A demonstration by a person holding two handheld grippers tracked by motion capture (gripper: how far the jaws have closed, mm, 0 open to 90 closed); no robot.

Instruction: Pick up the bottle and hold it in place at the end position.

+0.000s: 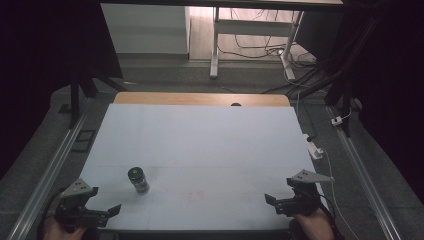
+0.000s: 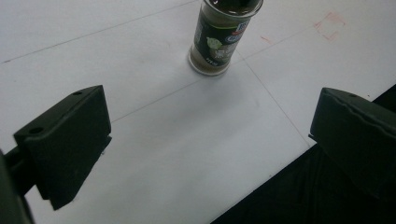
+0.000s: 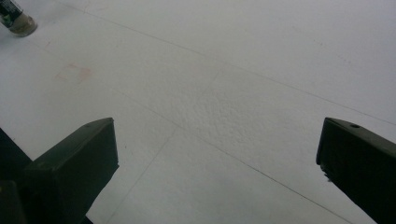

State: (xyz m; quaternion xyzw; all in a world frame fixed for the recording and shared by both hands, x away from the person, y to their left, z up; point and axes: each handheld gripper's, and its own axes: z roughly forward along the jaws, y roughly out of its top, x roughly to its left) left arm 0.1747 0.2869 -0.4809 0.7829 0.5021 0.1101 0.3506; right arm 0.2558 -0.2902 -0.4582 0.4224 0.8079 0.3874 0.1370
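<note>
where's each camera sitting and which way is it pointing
High view: above the person's side, looking forward and down on the white table; shows the spice jar, both hands, the left tongs and right tongs.
Left gripper view: rides the left tongs, looking across the table at the jar; its two open jaws show.
Right gripper view: rides the right tongs, looking over bare table; its open jaws show.
Shared: all three catch the jar and a faint red mark.
</note>
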